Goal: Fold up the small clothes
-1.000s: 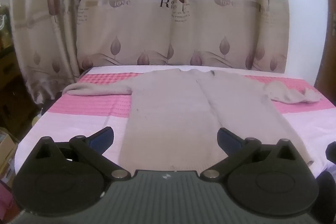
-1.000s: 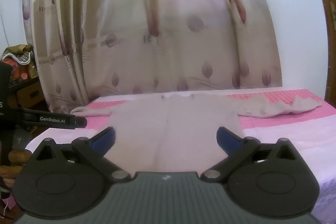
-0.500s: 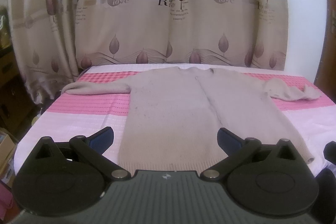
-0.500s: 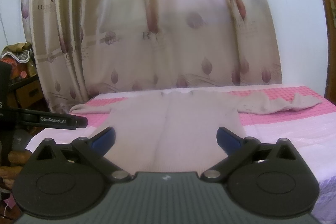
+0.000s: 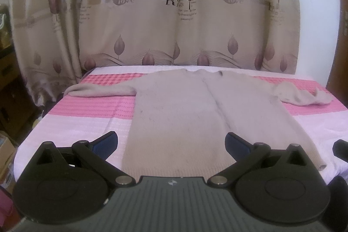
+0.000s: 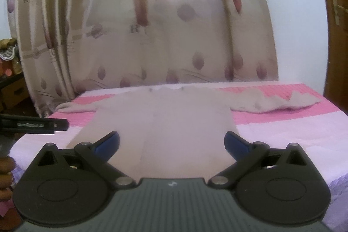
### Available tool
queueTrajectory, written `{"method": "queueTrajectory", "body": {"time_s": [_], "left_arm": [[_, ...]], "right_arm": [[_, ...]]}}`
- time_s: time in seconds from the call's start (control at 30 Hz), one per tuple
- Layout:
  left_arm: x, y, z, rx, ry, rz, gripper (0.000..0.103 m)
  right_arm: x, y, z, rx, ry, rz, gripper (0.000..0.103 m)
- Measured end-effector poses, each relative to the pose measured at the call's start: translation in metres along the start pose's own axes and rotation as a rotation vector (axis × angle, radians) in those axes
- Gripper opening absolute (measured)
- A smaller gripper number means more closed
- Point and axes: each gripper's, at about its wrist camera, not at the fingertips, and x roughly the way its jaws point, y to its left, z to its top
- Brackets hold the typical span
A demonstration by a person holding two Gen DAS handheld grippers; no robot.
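A beige knit sweater [image 5: 184, 114] lies flat on the pink and white bedspread [image 5: 82, 123], neck towards the curtain, hem nearest me. One sleeve [image 5: 102, 89] stretches straight out to the left; the other sleeve [image 5: 304, 96] lies bunched at the right. My left gripper [image 5: 171, 144] hangs open above the hem with nothing between its fingers. In the right wrist view the same sweater [image 6: 165, 121] spreads ahead, and my right gripper [image 6: 171, 144] is open and holds nothing, just short of the hem.
A beige leaf-print curtain [image 5: 174, 14] hangs right behind the bed. Boxes and clutter [image 6: 13, 88] stand past the bed's left edge. The left gripper's black body [image 6: 32, 123] and a person's hand [image 6: 6, 179] show at the right wrist view's left side. A wooden door frame [image 6: 337, 25] rises at right.
Both cameras have shifted slightly, so the sweater sits a little higher and farther in each view. Both grippers stayed open. The sweater has not moved.
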Motion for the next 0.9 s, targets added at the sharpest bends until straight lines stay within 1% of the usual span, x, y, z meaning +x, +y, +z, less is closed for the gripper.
{"method": "queueTrajectory", "body": {"time_s": [0.37, 0.5, 0.67, 0.77, 0.83, 0.87, 0.9], "left_arm": [[0.002, 0.003, -0.001, -0.006, 0.011, -0.004, 0.103], [0.003, 0.004, -0.001, -0.004, 0.009, -0.008, 0.103], [0.007, 0.006, -0.002, -0.009, 0.014, -0.037, 0.103], [0.013, 0.013, -0.002, -0.044, 0.037, -0.077, 0.103], [0.016, 0.019, -0.003, -0.073, 0.031, -0.107, 0.103], [0.017, 0.021, -0.003, -0.088, 0.022, -0.096, 0.103], [0.018, 0.023, -0.003, -0.107, 0.008, -0.065, 0.103]], "right_arm": [[0.014, -0.01, -0.002, 0.004, 0.052, -0.092, 0.103], [0.017, -0.011, -0.002, -0.002, 0.063, -0.113, 0.103], [0.025, -0.013, 0.0, 0.0, 0.087, -0.115, 0.103], [0.029, -0.017, -0.001, 0.03, 0.095, -0.091, 0.103], [0.034, -0.019, -0.001, 0.043, 0.103, -0.075, 0.103], [0.037, -0.019, -0.001, 0.046, 0.109, -0.069, 0.103], [0.04, -0.019, -0.001, 0.046, 0.116, -0.063, 0.103]]}}
